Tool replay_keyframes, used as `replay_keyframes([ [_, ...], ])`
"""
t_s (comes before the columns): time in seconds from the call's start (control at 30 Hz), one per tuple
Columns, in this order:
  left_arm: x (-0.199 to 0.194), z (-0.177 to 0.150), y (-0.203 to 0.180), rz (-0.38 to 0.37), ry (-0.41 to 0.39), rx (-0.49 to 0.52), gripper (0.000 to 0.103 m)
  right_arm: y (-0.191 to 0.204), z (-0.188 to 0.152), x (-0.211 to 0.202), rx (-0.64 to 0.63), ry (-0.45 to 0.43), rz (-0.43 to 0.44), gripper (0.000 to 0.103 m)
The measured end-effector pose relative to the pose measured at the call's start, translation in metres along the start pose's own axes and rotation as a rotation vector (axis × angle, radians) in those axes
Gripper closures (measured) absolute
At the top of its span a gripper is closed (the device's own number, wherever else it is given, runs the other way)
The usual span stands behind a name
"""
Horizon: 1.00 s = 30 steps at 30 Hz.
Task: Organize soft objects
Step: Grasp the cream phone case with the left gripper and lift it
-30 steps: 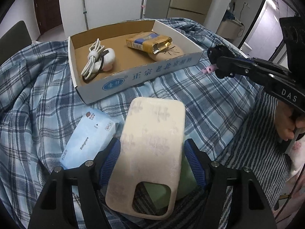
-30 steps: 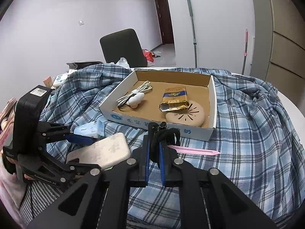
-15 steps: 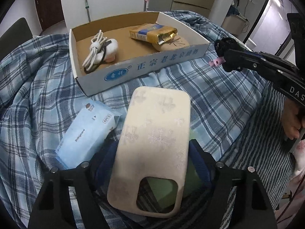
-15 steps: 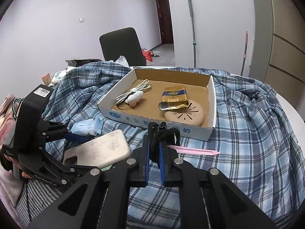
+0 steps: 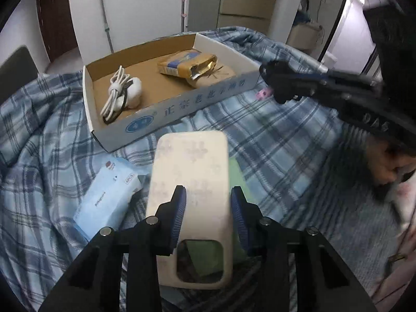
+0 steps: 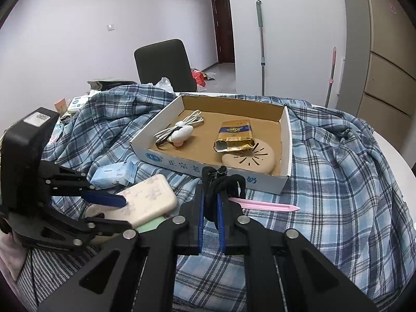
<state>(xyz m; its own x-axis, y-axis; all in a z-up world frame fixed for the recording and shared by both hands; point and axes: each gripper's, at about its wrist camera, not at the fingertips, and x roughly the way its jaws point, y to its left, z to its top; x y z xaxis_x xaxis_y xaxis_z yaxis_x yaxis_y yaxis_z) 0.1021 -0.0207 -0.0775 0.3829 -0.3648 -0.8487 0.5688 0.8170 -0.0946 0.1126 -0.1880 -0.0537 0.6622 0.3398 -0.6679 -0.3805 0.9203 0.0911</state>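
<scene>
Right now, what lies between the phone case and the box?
Only bare plaid cloth between phone case and box; the left wrist view shows it.

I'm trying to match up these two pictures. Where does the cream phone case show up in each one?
Left wrist view: the cream phone case fills the lower centre, between the blue pads of the left gripper.
Right wrist view: it lies at lower left, beside the light blue tissue pack.
Shared landmark: the open cardboard box sits just beyond the case in both.
</scene>
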Motion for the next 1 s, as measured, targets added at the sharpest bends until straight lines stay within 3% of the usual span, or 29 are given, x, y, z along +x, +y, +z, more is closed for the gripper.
replay_keyframes([
  [0.03,0.001,0.0,-0.002,0.003,-0.002,0.01,0.06,0.0,0.0,0.0,-0.001,0.001,-0.001,0.095],
  [0.07,0.001,0.001,-0.004,-0.001,-0.005,0.013,0.053,0.001,0.0,0.0,-0.002,0.001,-0.001,0.095],
  [0.1,0.001,0.001,-0.005,-0.003,-0.009,0.009,0.039,0.001,0.0,0.0,-0.004,0.0,-0.001,0.095],
  [0.17,0.002,0.002,-0.003,0.017,-0.011,-0.006,0.029,0.001,-0.001,0.0,-0.004,-0.002,-0.003,0.095],
  [0.37,0.01,0.001,0.009,0.038,0.02,-0.07,0.029,0.002,0.0,0.0,-0.003,0.002,-0.001,0.095],
  [0.67,0.031,0.012,0.01,0.048,0.106,-0.062,0.026,0.001,-0.001,0.003,-0.004,0.018,0.007,0.095],
  [1.0,0.018,0.007,0.007,0.078,0.041,-0.047,0.028,0.001,-0.002,0.002,-0.002,0.015,0.003,0.095],
])
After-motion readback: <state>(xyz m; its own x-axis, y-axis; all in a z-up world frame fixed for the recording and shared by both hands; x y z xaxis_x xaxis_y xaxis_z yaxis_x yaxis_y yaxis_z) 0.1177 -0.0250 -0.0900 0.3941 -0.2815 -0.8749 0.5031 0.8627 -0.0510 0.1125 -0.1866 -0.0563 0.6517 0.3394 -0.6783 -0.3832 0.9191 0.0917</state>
